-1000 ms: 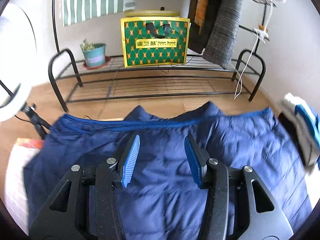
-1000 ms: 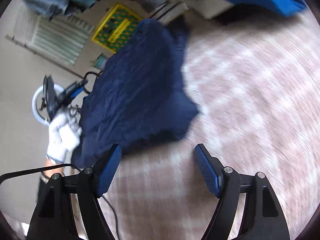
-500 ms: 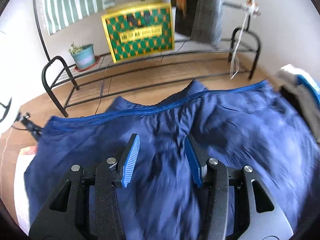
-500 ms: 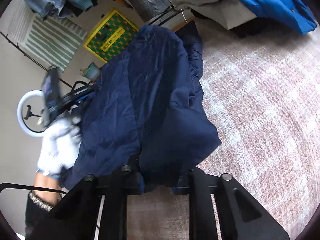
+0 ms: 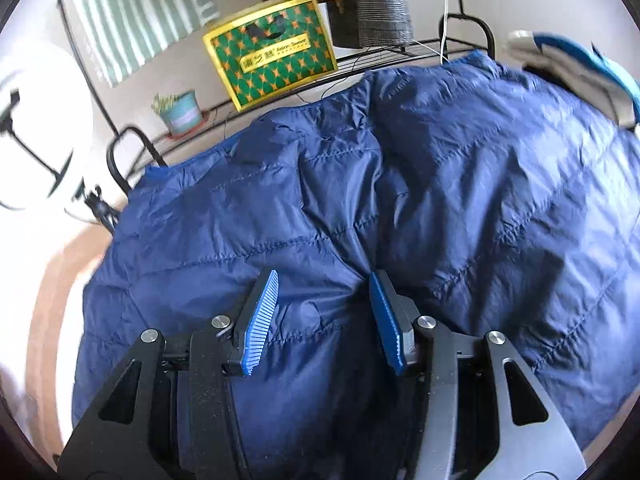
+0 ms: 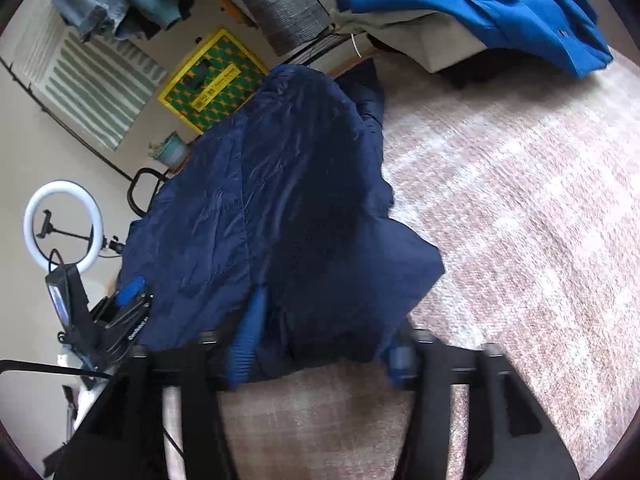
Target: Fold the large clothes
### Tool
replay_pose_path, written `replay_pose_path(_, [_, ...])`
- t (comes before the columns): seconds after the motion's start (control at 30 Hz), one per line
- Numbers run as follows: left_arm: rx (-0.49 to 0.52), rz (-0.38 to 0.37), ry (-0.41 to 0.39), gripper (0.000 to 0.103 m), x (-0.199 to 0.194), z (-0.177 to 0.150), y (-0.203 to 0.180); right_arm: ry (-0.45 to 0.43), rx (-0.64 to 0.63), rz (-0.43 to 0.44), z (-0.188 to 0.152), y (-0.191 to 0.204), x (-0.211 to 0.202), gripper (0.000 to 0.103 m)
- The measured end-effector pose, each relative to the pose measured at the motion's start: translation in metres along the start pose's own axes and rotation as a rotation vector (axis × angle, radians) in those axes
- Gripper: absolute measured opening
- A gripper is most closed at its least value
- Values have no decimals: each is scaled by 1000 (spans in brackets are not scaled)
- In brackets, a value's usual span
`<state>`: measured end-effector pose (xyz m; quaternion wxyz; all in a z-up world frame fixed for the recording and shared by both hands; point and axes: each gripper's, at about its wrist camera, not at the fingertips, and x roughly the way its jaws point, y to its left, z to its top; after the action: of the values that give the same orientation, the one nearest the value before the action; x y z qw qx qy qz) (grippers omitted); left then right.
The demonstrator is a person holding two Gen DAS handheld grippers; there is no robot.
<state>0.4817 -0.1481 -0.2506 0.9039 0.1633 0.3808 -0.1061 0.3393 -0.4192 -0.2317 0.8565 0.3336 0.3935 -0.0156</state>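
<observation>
A large navy quilted jacket (image 5: pixel 440 184) lies spread on the rug and fills most of the left wrist view. My left gripper (image 5: pixel 322 320) hovers low over its near part, jaws partly apart; puffed fabric bulges between the blue pads, which do not press on it. In the right wrist view the jacket (image 6: pixel 288 208) runs away from me. My right gripper (image 6: pixel 324 348) is blurred at its near edge, and its jaws are opening with the hem still between them. The left gripper (image 6: pixel 128 300) shows at the jacket's left side.
A pink and white rug (image 6: pixel 520 200) lies to the right. Folded blue and grey clothes (image 6: pixel 480 12) are stacked at the far right. A black metal rack (image 5: pixel 132 152) behind holds a green and yellow box (image 5: pixel 272 52) and a potted plant (image 5: pixel 180 114). A ring light (image 6: pixel 64 224) stands at the left.
The left gripper moved in lower over the jacket and rolled. The right gripper went from open over the rug to shut on the jacket's edge, and its jaws now stand apart again.
</observation>
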Motion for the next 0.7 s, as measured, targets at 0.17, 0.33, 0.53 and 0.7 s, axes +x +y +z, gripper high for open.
replay_pose_path(0.17, [-121, -60, -61, 49, -21, 22, 16, -26, 77, 17, 9, -4, 5, 62])
replay_pose_path(0.33, [-81, -50, 19, 49, 8, 34, 0, -56, -12, -33, 12, 17, 12, 16])
replay_pose_path(0.53, [-98, -68, 14, 49, -19, 5, 0, -124, -164, -97, 16, 54, -8, 12])
replay_pose_path(0.7, [-185, -140, -46, 49, -62, -26, 12, -170, -298, -121, 20, 90, -25, 11])
